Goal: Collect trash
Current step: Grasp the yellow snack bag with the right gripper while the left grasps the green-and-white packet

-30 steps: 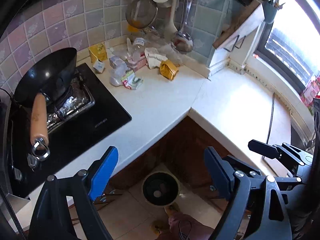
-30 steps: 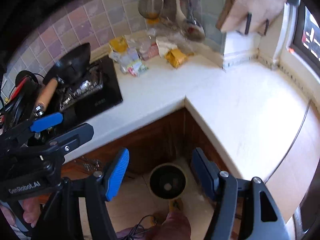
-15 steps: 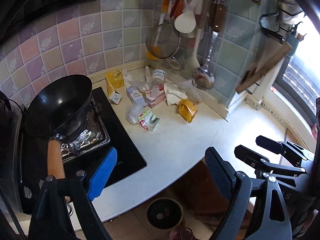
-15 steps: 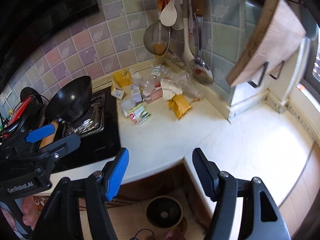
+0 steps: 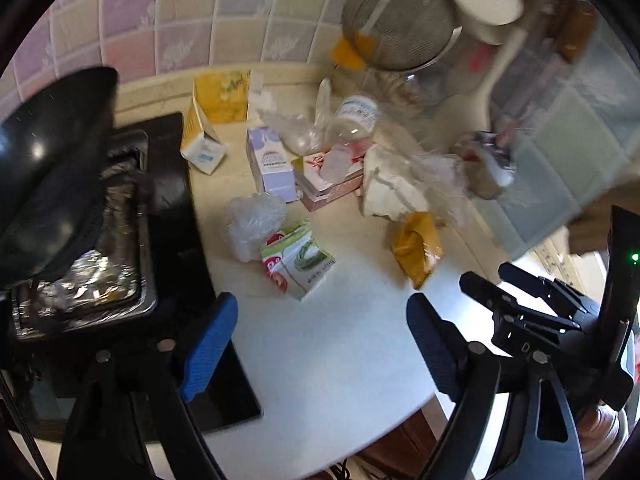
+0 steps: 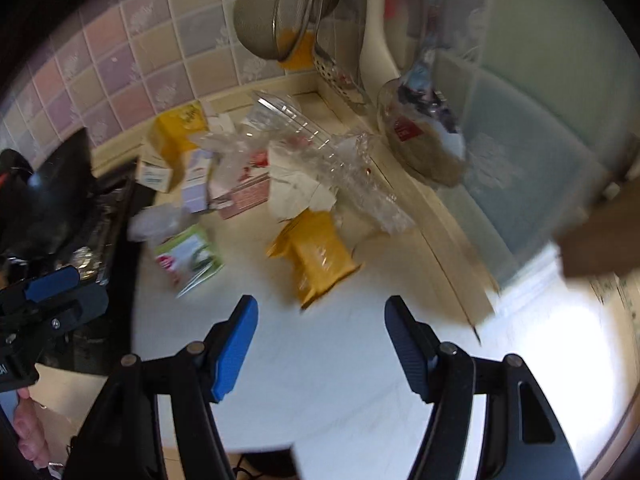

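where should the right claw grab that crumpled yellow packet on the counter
Judging by its pose, take the yellow packet across its narrow width near the end facing the right claw, coming from the counter's front edge. It lies flat, lengthwise toward the open claw, with bare white counter before it and the clutter behind.

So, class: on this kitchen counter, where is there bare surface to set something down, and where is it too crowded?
Bare: the white counter between the stove, the green-and-white packet and the yellow bag, beneath both open grippers. Also the sunlit stretch to the right. Crowded: the tiled back corner, with cartons, crumpled plastic and paper.
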### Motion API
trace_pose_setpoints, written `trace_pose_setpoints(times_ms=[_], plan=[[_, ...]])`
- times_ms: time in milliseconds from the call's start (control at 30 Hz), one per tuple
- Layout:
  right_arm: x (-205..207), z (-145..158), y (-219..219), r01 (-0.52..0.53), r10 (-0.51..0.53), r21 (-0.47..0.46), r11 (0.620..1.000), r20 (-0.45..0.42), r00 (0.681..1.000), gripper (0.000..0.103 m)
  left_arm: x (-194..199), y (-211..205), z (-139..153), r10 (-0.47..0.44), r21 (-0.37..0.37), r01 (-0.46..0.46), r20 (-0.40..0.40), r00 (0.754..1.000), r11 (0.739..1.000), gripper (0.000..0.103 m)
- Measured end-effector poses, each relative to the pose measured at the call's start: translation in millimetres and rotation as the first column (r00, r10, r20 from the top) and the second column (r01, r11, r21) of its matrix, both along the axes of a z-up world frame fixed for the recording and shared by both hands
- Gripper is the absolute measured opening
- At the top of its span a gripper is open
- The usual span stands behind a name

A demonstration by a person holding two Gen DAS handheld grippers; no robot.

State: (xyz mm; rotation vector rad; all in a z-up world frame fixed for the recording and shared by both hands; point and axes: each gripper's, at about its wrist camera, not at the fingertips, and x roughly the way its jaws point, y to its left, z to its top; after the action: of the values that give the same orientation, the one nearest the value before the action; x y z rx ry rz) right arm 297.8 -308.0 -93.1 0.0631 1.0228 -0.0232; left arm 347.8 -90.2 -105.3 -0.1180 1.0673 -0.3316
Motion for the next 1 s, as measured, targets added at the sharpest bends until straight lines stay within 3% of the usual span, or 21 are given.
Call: trace_pose_setpoints(times_ms=[100, 267, 433, 700, 867, 1000], plan=[[21, -14, -3, -0.024, 0.023, -0.018, 1.000, -0.009, 1.000, 0.066, 20, -1, -19, 0.023, -0.021, -0.024, -0.046, 0.999, 0.999, 0.068], [49, -35, -4, -0.070, 0.069, -0.041, 0.997, -0.027, 0.997, 0.066, 40, -1, -38, 0.039, -0.038, -0.042, -0.065, 0.997, 0.998, 0.067], [65, -51, -2, -0.104, 0.102, -0.032, 0.994, -0.051, 0.993, 0.057, 50, -6, -53, 0.026, -0.035, -0.029, -0.080, 0.996, 0.999, 0.060], [72, -59, 0, -0.142, 0.142, -0.001, 0.990, -0.043, 0.989, 0.037, 63, 4, -73, 0.065, -0.045, -0.070, -0.104, 0.992, 0.996, 0.060], [70, -59, -3, -0.156, 0.158, 0.034, 0.987, -0.045, 0.986, 0.031, 66, 2, -78, 0.041, -0.066, -0.048, -0.103, 0.994, 0.997, 0.060], [65, -60, -9, -0.148, 0.153, 0.089, 0.985, -0.055, 0.987, 0.028, 68, -5, -84, 0.015, -0.083, -0.024, -0.100, 0.995, 0.996, 0.051]])
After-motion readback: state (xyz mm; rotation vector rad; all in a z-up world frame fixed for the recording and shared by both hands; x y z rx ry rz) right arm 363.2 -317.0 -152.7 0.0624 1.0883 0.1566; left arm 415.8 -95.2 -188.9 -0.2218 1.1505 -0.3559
